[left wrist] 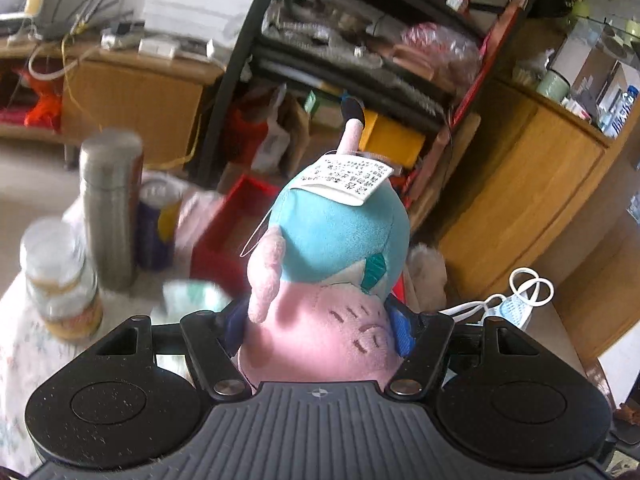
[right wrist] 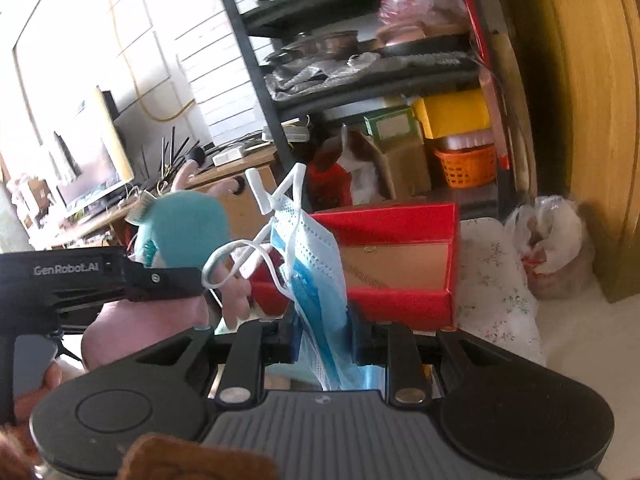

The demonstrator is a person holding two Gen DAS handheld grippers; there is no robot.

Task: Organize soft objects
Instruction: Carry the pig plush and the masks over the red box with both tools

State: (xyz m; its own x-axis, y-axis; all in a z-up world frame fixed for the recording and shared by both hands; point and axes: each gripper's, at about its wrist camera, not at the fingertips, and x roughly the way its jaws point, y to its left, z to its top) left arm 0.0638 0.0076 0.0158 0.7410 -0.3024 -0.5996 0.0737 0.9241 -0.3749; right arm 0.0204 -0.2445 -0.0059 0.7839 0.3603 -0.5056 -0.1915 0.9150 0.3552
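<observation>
Between blue pads (left wrist: 402, 330), rounded plush toy (left wrist: 320, 300)

Bright daylight from the left washes out the tiled wall (right wrist: 192, 40). Motion blur smears the flask (left wrist: 110, 208), jar (left wrist: 60, 280) and shelf (left wrist: 360, 52); fisheye bends the edges.

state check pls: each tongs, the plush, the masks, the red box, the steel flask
left tongs: shut on the plush toy
right tongs: shut on the face masks
plush toy: held off the table, paper tag on its teal head
face masks: blue bundle, held, ear loops loose on top
red box: open, lying on the floral cloth
steel flask: upright, capped
</observation>
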